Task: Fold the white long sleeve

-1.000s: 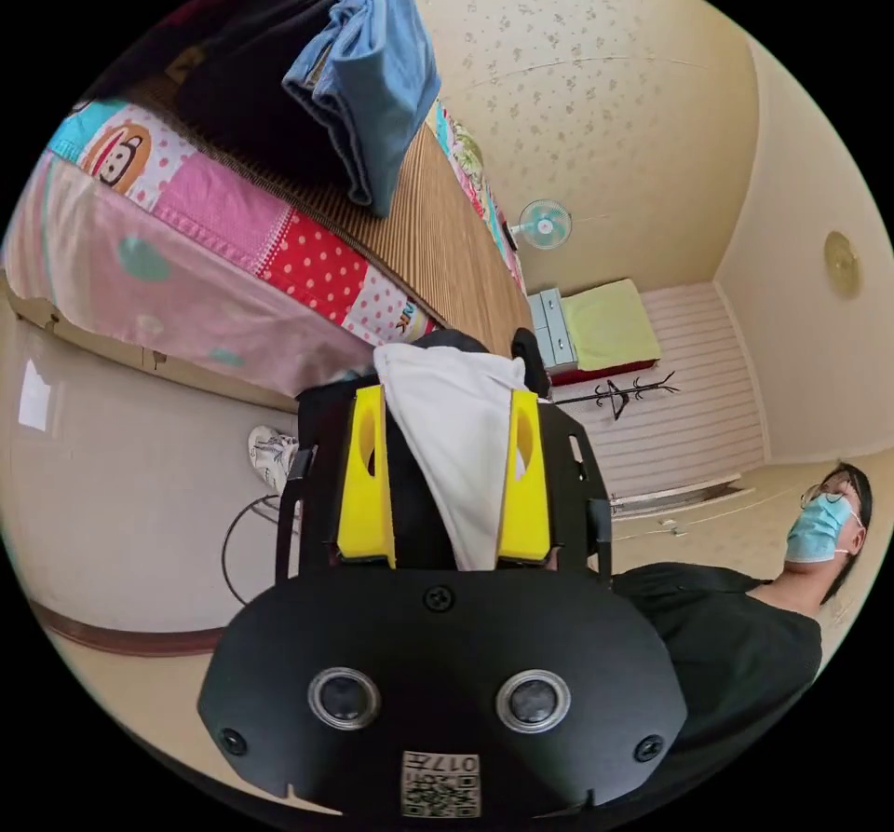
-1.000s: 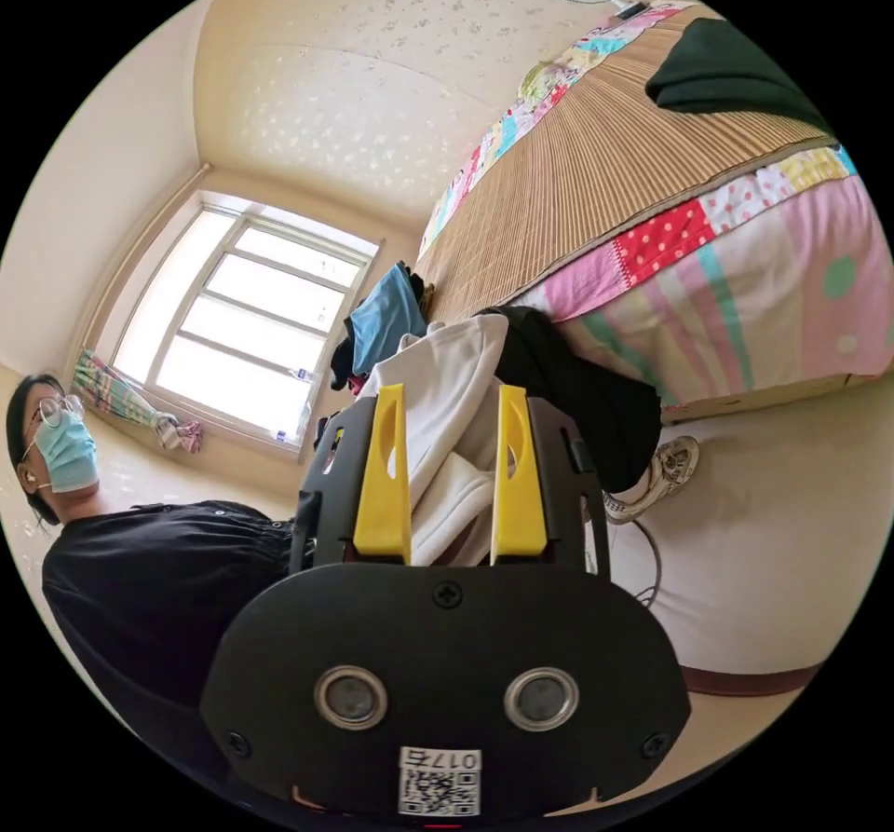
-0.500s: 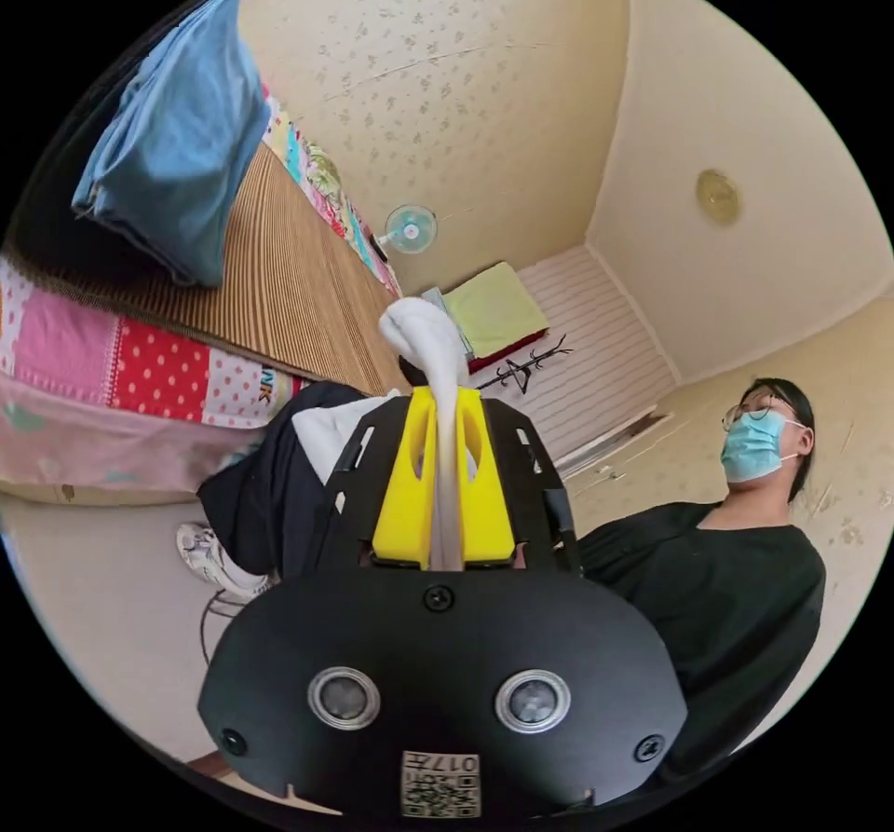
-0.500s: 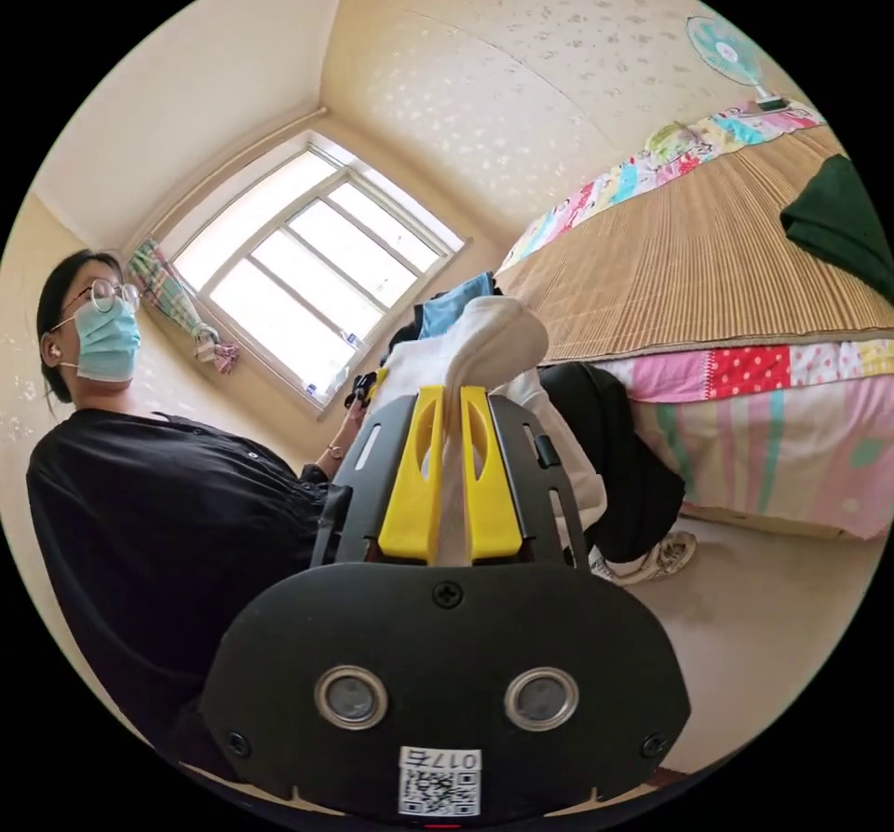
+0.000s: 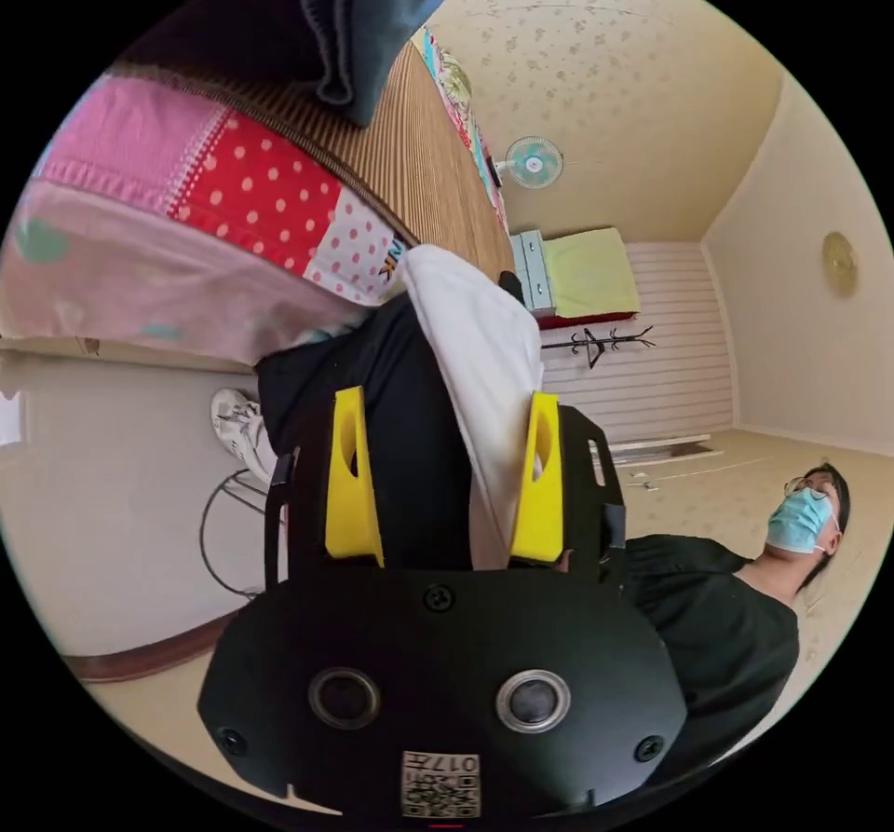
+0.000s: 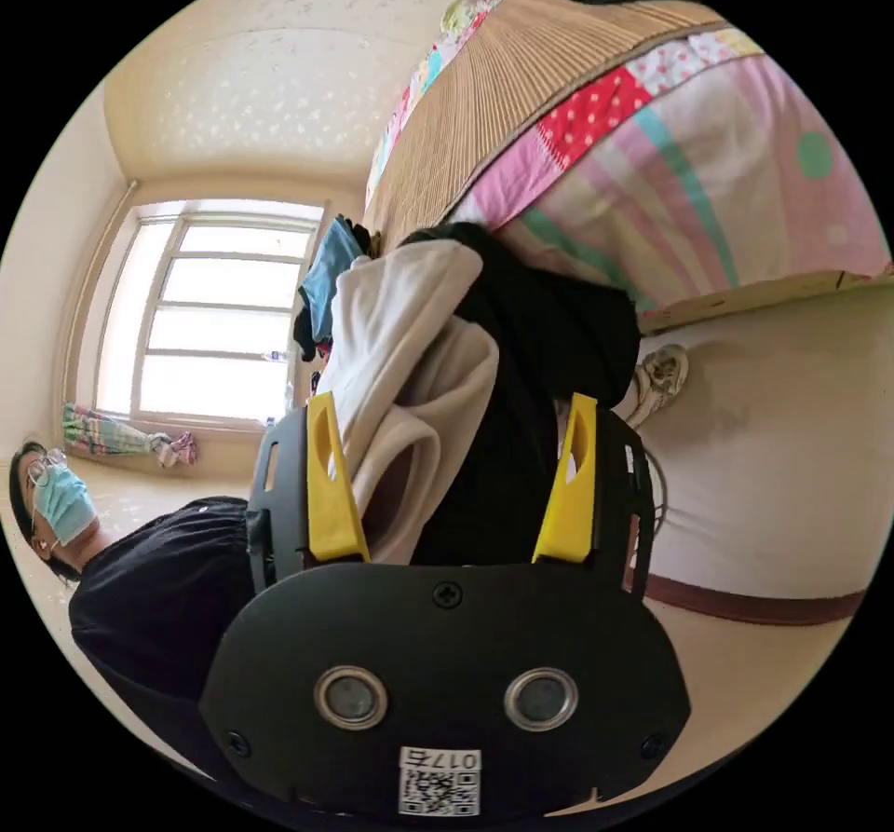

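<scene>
The white long sleeve [image 5: 480, 347], soft, limp and light, best gripped at a bunched edge, was seen draped between both wide-open grippers (left [image 5: 445, 487], right [image 6: 452, 483]) beside the bed [image 5: 279, 198], whereas 0.5 s earlier both had been clamped on it.
</scene>
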Demonstrator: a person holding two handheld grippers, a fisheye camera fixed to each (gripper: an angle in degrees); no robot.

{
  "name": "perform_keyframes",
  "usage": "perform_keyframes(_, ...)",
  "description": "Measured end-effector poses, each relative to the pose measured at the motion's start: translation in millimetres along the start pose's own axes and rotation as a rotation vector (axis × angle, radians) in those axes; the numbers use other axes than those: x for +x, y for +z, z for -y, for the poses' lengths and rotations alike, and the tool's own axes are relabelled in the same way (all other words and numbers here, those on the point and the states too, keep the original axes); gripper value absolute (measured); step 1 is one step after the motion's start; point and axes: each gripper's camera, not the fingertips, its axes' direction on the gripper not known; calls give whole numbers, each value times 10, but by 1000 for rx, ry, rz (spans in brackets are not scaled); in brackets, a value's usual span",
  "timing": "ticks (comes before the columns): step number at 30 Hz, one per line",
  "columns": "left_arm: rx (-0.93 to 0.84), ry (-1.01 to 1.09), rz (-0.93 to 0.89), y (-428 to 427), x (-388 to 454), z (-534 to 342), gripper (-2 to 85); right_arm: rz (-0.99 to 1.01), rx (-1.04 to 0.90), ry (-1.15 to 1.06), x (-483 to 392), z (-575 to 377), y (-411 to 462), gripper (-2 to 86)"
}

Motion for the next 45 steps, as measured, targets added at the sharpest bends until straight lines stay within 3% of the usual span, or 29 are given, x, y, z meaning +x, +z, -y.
perform_keyframes(2, -52, -39, -200, -29, -254, -102, 230, 194, -132, -19, 167, -73, 257, 288)
perform_keyframes(4, -111, -72, -286, -5, -372, -193, 229, 300, -150, -30, 218, -161, 370, 268)
perform_keyframes(7, -84, -77, -296, -144, -364, -340, 208, 192, -98, -76, 98, -317, 359, 170)
perform_keyframes(10, -43, -19, -395, -322, -236, -367, 112, 176, -32, -219, -249, -411, 262, 100)
perform_keyframes(17, -62, 346, -272, -616, 811, 31, 88, 94, 28, -538, -1209, -138, 205, 94)
perform_keyframes(20, 7, 413, -175, -795, 1053, 276, 96, 34, 62, -519, -1281, 134, 285, 102)
perform_keyframes(22, 66, 308, -41, -922, 906, 424, 109, -61, 76, -411, -1127, 321, 386, 112)
perform_keyframes(26, 195, 17, 142, -1245, 243, 359, 194, -492, 52, -141, -688, 446, 756, 124)
perform_keyframes(31, 309, -214, 36, -1403, -449, -325, 216, -623, 201, -111, -825, 122, 1004, 108)
perform_keyframes(36, 338, -400, -113, -1240, -942, -982, 236, -554, 294, -313, -1489, 44, 1363, 61)
perform_keyframes(38, 411, -401, -302, -1119, -1122, -1157, 227, -531, 323, -455, -1875, 78, 1666, 37)
perform_keyframes(41, 525, -418, -479, -970, -1315, -1283, 200, -540, 312, -613, -2208, 174, 2256, 19)
perform_keyframes(45, 593, -391, -458, -948, -1297, -1333, 125, -722, 161, -552, -2114, 435, 3231, 9)
